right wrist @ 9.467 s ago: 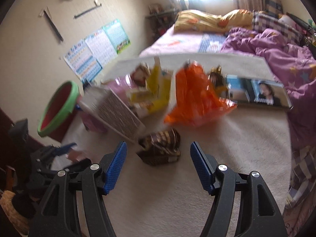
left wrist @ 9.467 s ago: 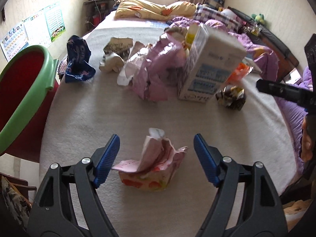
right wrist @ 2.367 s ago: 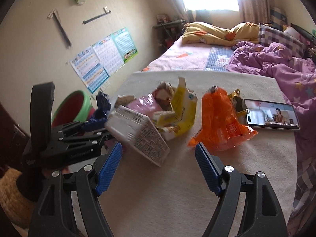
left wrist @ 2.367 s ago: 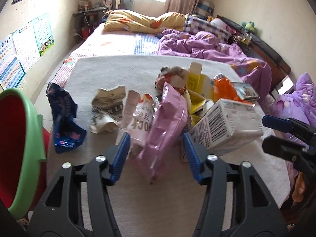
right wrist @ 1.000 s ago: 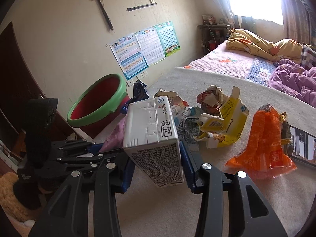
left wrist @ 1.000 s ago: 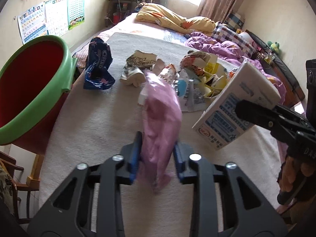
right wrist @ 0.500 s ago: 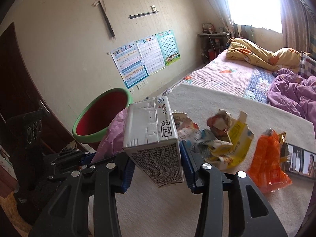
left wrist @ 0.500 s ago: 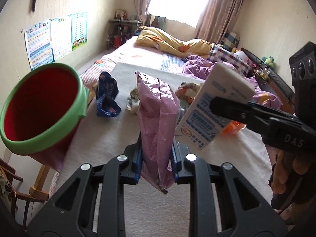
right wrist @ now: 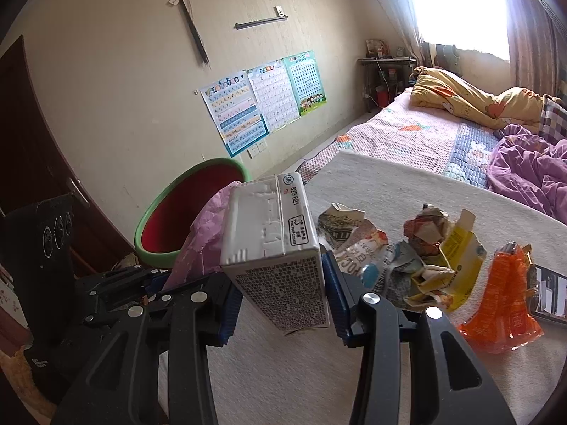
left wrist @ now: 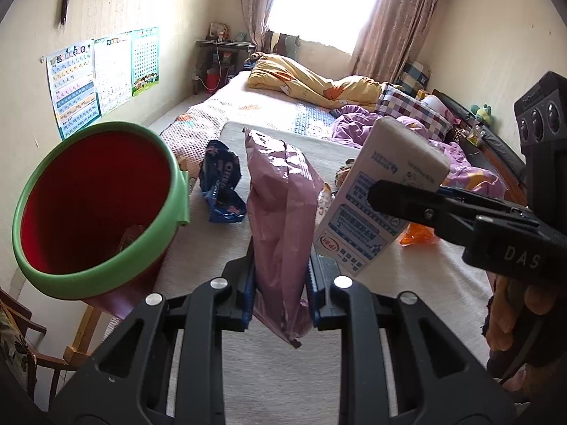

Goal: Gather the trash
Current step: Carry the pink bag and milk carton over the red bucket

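My left gripper (left wrist: 280, 290) is shut on a crumpled pink plastic bag (left wrist: 281, 212), held up above the pale table (left wrist: 269, 372). To its left stands a red bin with a green rim (left wrist: 88, 205). My right gripper (right wrist: 280, 301) is shut on a white milk carton (right wrist: 280, 251), also lifted off the table. In the left wrist view the carton (left wrist: 375, 191) hangs right of the pink bag, in the right gripper's black fingers (left wrist: 425, 205). In the right wrist view the pink bag (right wrist: 205, 237) and the bin (right wrist: 184, 209) lie left of the carton.
More trash lies on the table: a blue wrapper (left wrist: 221, 184), an orange bag (right wrist: 506, 290), a yellow torn carton (right wrist: 457, 269), crumpled paper (right wrist: 358, 237). A phone (right wrist: 549, 294) lies at the right edge. A bed (left wrist: 283, 106) is behind. A wooden chair (left wrist: 21, 347) stands under the bin.
Both grippers have risen with the pink bag and the carton and swung left. The red bin now looms larger and nearer in both views.
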`<state>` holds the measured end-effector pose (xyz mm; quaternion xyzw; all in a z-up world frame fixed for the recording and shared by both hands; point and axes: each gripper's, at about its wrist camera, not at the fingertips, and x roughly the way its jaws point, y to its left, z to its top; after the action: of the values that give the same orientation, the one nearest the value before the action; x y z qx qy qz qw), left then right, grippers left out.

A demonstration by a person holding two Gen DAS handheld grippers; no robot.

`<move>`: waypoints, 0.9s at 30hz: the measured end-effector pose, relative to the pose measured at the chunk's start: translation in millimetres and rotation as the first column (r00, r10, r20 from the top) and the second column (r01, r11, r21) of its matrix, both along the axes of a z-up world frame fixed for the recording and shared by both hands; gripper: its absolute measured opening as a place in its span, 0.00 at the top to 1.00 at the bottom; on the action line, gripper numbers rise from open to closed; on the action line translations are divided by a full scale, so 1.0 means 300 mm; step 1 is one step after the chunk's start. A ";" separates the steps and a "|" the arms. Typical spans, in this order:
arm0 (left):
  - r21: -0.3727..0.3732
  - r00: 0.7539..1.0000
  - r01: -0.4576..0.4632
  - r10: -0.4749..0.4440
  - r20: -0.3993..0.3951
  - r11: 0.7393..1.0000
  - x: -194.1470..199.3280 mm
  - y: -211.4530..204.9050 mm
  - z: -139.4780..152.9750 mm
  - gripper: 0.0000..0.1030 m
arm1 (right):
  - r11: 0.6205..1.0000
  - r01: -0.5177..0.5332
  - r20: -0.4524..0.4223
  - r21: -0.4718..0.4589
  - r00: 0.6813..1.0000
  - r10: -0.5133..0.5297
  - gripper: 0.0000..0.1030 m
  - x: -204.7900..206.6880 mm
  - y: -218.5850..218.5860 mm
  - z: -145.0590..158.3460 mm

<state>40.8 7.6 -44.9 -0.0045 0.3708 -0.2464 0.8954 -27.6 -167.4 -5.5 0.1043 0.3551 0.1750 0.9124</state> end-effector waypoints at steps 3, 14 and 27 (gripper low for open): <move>0.005 1.000 0.006 -0.006 0.000 1.000 0.002 0.010 0.001 0.78 | 1.000 -0.001 0.000 0.005 1.000 0.001 0.59 0.008 0.014 0.002; 0.001 1.000 0.012 -0.012 0.012 1.000 0.013 0.055 0.007 0.78 | 1.000 0.006 -0.002 0.002 1.000 -0.006 0.59 0.037 0.071 0.000; 0.005 0.999 0.035 -0.035 0.018 0.999 0.034 0.096 0.010 0.78 | 0.999 0.038 0.010 0.017 0.999 -0.039 0.59 0.038 0.109 -0.006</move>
<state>51.1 36.3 -42.0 0.0062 0.3631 -0.2614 0.8943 -16.2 -134.8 -7.4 0.1179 0.3470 0.1609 0.9164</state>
